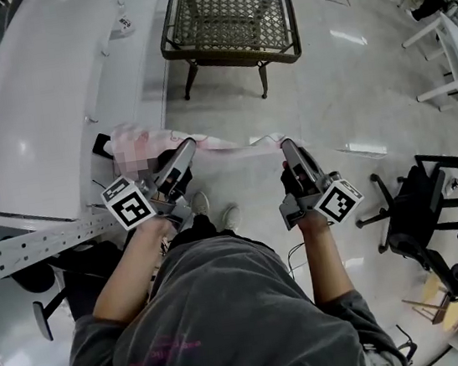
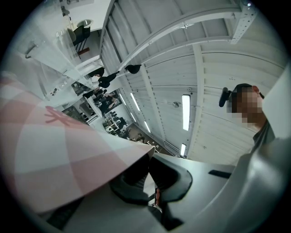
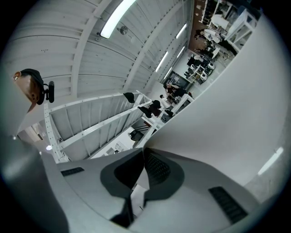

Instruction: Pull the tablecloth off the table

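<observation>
The pink-and-white checked tablecloth (image 1: 225, 144) hangs stretched between my two grippers, clear of the dark wicker table (image 1: 227, 17), which stands bare a few steps ahead. My left gripper (image 1: 185, 147) is shut on one edge of the cloth; in the left gripper view the checked fabric (image 2: 54, 154) spreads left from the closed jaws of the left gripper (image 2: 148, 157). My right gripper (image 1: 287, 145) is shut on the other edge. There the pale cloth (image 3: 236, 113) fills the right side and runs into the right gripper (image 3: 143, 152). Both gripper cameras point up at the ceiling.
A long white curved counter (image 1: 39, 95) runs along my left, its edge close to the left gripper. A black office chair (image 1: 411, 211) stands to my right, with white desks (image 1: 455, 45) behind it. Shiny floor (image 1: 354, 109) lies between me and the wicker table.
</observation>
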